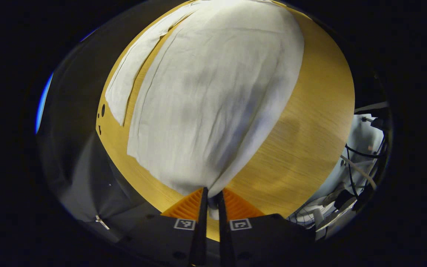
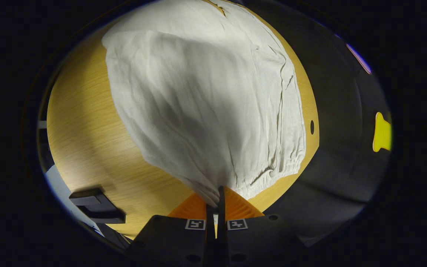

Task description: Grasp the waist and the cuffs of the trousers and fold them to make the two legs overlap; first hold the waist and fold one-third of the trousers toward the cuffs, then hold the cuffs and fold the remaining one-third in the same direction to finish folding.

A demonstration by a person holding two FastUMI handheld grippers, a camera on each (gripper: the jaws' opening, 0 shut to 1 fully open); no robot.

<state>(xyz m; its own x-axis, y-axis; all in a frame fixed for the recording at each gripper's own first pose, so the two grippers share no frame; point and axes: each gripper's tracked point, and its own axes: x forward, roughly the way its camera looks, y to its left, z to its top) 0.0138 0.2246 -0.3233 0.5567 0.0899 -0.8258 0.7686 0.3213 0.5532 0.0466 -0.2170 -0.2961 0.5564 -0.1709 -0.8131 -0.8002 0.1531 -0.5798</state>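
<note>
On the wooden table (image 1: 310, 141) the white trousers (image 1: 213, 96) lie spread, lifted at their near edge. The left gripper (image 1: 212, 198) pinches the cuff end, the right gripper (image 2: 216, 202) the cloth beside the gathered waist (image 2: 280, 168). I judge the leg-over-leg fold underway; both thirds remain.

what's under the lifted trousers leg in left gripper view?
Wooden table shows around the trousers, plus the other leg lying flat at the left. Whatever lies directly beneath the raised cloth is covered. Left tongs pinch the corner.
</note>
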